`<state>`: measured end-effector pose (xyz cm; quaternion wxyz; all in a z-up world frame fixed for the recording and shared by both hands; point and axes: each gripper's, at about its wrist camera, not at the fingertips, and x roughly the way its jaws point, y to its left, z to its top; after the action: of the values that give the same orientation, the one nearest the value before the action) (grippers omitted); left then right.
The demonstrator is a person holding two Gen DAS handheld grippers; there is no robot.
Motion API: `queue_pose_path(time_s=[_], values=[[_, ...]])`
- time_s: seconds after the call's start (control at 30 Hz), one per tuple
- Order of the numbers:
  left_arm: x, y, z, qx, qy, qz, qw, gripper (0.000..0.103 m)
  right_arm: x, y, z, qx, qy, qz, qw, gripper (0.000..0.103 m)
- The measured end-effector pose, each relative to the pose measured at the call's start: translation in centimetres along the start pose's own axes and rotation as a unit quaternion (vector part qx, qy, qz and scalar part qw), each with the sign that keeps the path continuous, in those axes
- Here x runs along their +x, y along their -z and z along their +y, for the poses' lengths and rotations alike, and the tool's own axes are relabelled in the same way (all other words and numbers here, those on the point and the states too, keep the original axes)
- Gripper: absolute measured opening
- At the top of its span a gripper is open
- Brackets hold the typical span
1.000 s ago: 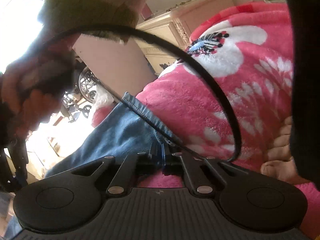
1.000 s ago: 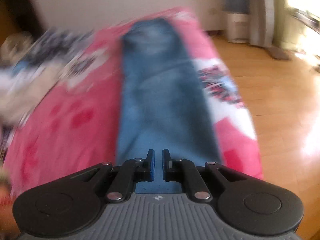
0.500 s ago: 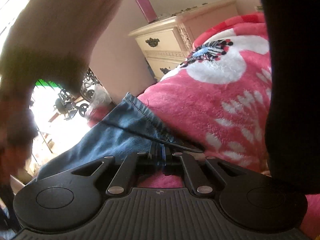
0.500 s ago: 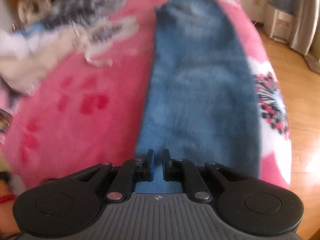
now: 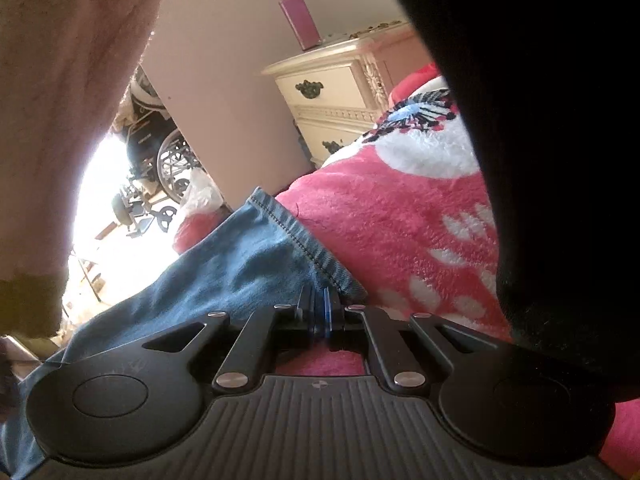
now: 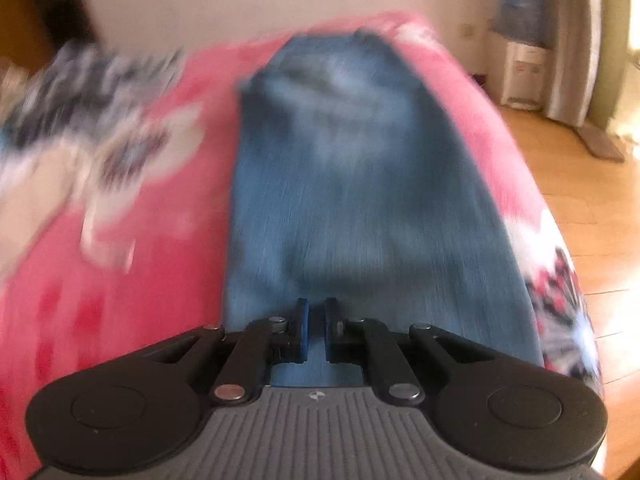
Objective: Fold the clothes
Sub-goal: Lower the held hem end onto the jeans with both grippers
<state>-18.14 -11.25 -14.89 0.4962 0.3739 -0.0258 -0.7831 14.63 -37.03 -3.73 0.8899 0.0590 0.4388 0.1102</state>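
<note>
The blue denim jeans [image 6: 360, 184] were laid lengthwise on the pink fleece blanket [image 6: 120, 280] with white flowers. Their stitched hem [image 5: 304, 248] was clamped between the closed jaws of the left gripper [image 5: 320, 312]. The right gripper [image 6: 315, 328] was pinched on the denim. No writing could be read.

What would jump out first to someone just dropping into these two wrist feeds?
The long strip of blue jeans, laid lengthwise down the bright pink blanket straight ahead of the right gripper. Next, the left gripper, shut at the jeans' stitched hem. A blurred pile of patterned clothes lies on the blanket left of the jeans.
</note>
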Motion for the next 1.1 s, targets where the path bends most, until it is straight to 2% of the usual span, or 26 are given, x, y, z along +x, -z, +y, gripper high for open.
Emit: queue_pose_path(time_s=[0.1,0.17,0.27,0.33,0.43,0.5,0.6,0.67,0.7,0.77,0.83,0.9,0.97,1.07,1.1], values=[[0.0,0.0,0.1,-0.001,0.0,0.0,1.0,0.003,-3.1,0.2,-1.2,-0.008,0.002,0.014,1.0,0.008],[0.1,-0.2,0.1,-0.003,-0.002,0.0,1.0,0.003,-4.8,1.0,-2.3,-0.027,0.034,0.036,0.998,0.008],[0.2,-0.4,-0.2,-0.001,-0.003,-0.003,1.0,0.003,-3.1,1.2,-5.0,0.0,0.069,0.059,0.996,0.007],[0.2,-0.3,-0.4,0.017,-0.002,-0.007,0.9998,0.002,-1.6,0.3,-6.7,0.045,0.056,0.033,0.997,0.007],[0.1,0.1,-0.7,0.038,-0.002,-0.012,0.9992,0.003,-3.2,-0.5,-7.3,0.073,0.046,-0.003,0.996,0.007],[0.0,0.2,-0.6,0.034,-0.002,-0.011,0.9994,0.003,-5.8,0.4,-6.8,0.03,0.037,0.017,0.999,0.008],[0.1,-0.1,-0.6,0.021,-0.004,-0.008,0.9997,0.003,-9.3,3.5,-6.2,-0.036,-0.004,0.088,0.995,0.008],[0.1,-0.2,-0.7,0.021,-0.005,-0.01,0.9997,0.003,-9.4,5.4,-5.9,-0.077,0.016,0.121,0.99,0.008],[0.2,-0.1,-0.7,0.024,-0.005,-0.011,0.9996,0.002,-8.4,5.9,-6.2,-0.083,0.041,0.125,0.988,0.007],[0.3,0.1,-0.9,0.032,-0.004,-0.015,0.9994,0.003,-6.9,5.7,-7.4,-0.054,0.068,0.109,0.99,0.011],[0.3,0.2,-1.0,0.041,-0.006,-0.017,0.999,0.002,-8.1,4.0,-8.0,-0.008,0.076,0.043,0.996,0.012],[0.4,-0.1,-1.0,0.038,-0.006,-0.014,0.9992,0.002,-8.9,2.8,-7.2,-0.015,0.051,0.01,0.999,0.012],[0.6,-0.4,-0.9,0.035,-0.005,-0.013,0.9993,0.002,-7.6,1.7,-6.2,-0.026,0.03,0.012,0.999,0.012],[0.9,-0.7,-1.0,0.037,-0.006,-0.015,0.9992,0.002,-2.4,0.3,-4.7,-0.043,0.034,0.029,0.998,0.012],[1.0,-0.6,-1.1,0.038,-0.008,-0.015,0.9992,0.002,-0.7,-0.2,-4.7,-0.045,0.047,0.021,0.998,0.012]])
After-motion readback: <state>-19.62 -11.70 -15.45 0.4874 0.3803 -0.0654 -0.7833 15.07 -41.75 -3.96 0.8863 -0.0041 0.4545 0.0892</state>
